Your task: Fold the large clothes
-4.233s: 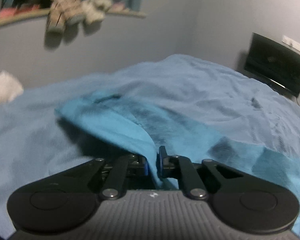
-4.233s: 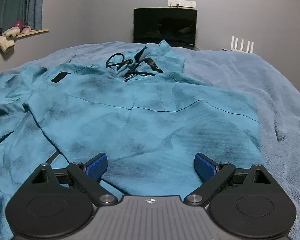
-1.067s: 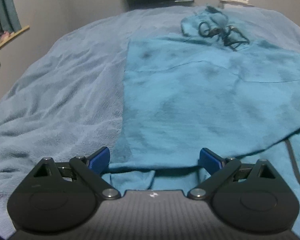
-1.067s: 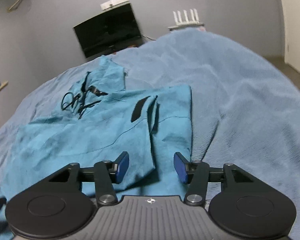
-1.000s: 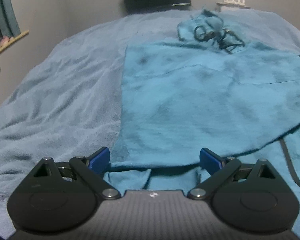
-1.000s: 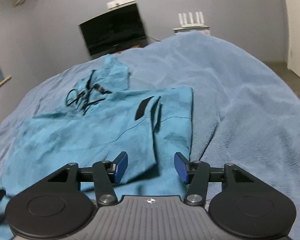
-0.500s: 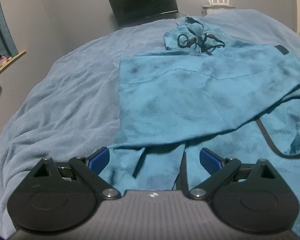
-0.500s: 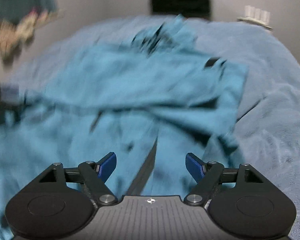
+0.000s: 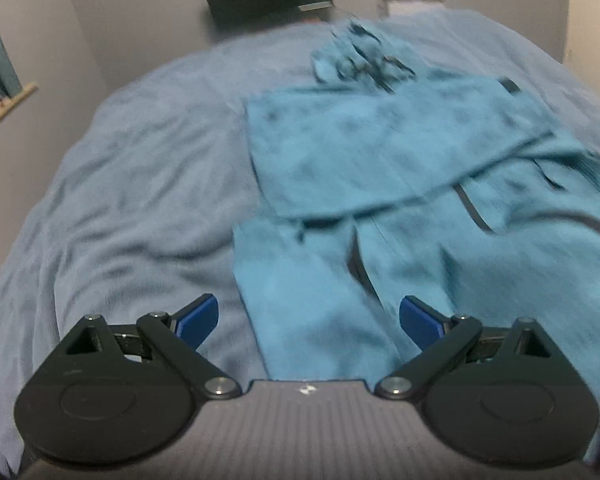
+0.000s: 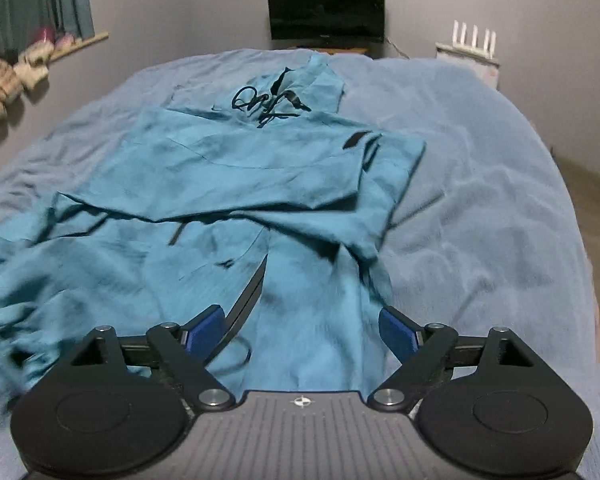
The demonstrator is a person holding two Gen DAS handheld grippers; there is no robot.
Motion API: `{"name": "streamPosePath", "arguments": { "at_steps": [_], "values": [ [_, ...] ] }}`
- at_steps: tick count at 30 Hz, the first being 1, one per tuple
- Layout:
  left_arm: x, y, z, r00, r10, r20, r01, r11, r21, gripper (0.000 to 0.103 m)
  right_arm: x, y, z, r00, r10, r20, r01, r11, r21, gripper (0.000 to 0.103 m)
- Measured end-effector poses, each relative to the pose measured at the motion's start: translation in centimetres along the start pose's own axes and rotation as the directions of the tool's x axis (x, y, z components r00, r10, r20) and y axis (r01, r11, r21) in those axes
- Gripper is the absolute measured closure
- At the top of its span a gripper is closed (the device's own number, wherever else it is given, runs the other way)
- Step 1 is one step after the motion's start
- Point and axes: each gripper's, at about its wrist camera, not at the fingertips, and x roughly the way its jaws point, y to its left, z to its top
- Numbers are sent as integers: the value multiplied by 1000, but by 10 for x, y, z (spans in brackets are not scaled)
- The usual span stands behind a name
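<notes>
Hoodie [image 10: 228,184] lies flat on the bed [image 10: 480,208], long axis running straight ahead of both jaws, hood at the far end, hem nearest. Left gripper [image 9: 308,320] and right gripper [image 10: 300,330] both stand wide open, holding nothing, the hem cloth lying between and below their pads. Neither looks clearly nearer.

Left wrist view smeared by motion, teal garment [image 9: 380,168] cut off at the right edge, its black cords [image 9: 364,62] unreadable, perhaps drawstrings, garment's near-left folds [image 10: 4,320] blurred in right wrist view
</notes>
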Motion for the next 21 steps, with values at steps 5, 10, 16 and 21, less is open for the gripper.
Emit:
{"name": "streamPosePath", "arguments": {
  "at_steps": [5, 10, 16, 21],
  "values": [
    [-26, -6, -19, 990, -125, -70, 119, 989, -87, 5, -36, -5, -15, 999, 37, -38, -37, 999, -13, 15],
    [-30, -32, -30, 985, -122, -120, 125, 992, 20, 5, -59, 8, -25, 992, 101, -79, -106, 992, -68, 15],
    [-11, -43, -41, 982, -84, -170, 96, 993, 64, 33, -72, 13, -35, 983, 146, -112, -154, 986, -69, 15],
    [-11, -44, -40, 982, -97, -162, 110, 991, 76, 61, -82, 23, -47, 964, 211, -161, -233, 963, -133, 15]
  ]
}}
